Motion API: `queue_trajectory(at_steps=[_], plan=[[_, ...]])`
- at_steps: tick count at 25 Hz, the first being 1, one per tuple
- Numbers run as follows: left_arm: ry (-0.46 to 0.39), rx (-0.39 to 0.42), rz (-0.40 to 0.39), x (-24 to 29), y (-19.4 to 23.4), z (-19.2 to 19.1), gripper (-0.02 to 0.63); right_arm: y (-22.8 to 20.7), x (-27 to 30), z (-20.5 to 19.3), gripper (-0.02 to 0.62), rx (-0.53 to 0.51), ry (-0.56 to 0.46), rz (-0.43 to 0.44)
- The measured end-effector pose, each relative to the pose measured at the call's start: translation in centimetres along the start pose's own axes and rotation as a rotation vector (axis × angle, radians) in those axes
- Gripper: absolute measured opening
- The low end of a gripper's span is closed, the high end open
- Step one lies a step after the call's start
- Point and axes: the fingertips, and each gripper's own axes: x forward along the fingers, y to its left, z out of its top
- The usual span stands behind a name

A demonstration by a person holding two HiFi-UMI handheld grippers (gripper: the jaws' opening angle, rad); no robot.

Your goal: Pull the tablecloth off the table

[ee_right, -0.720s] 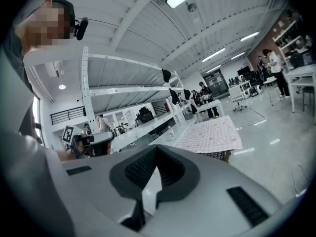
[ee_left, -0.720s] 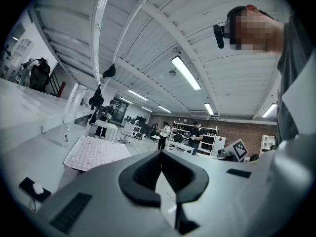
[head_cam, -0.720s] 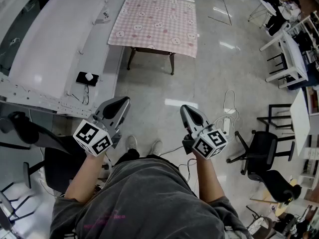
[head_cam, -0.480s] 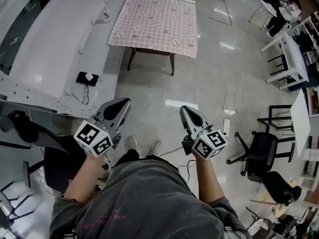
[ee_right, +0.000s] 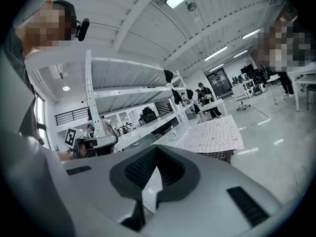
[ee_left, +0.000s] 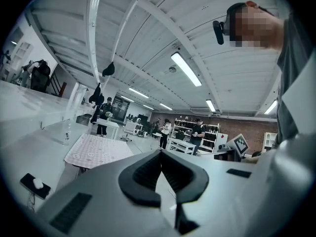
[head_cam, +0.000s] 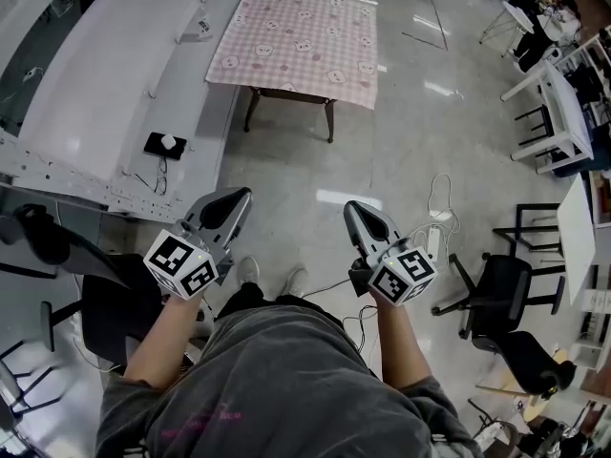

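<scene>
Ahead, one tablecloth (head_cam: 298,44) drapes one table (head_cam: 330,122); left gripper (head_cam: 241,193), right gripper (head_cam: 350,207) fingers together.

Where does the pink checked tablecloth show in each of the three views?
Head view: tablecloth at top centre.
Left gripper view: tablecloth left of centre.
Right gripper view: tablecloth right of centre.
Shared landmark: the long white bench beside it.

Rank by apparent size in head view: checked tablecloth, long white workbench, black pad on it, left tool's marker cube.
1. long white workbench
2. tablecloth
3. marker cube on the left tool, enlarged by nearness to the camera
4. black pad
</scene>
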Motion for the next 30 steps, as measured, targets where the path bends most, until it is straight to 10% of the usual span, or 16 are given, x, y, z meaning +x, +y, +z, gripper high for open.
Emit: queue_trajectory(at_steps=[30], plan=[[-0.014, 0.029, 0.041, 5.5, -3.4, -0.6, 0.0, -7.4, -3.5, 0.4, 0.002, 0.051, -0.009, 0.012]])
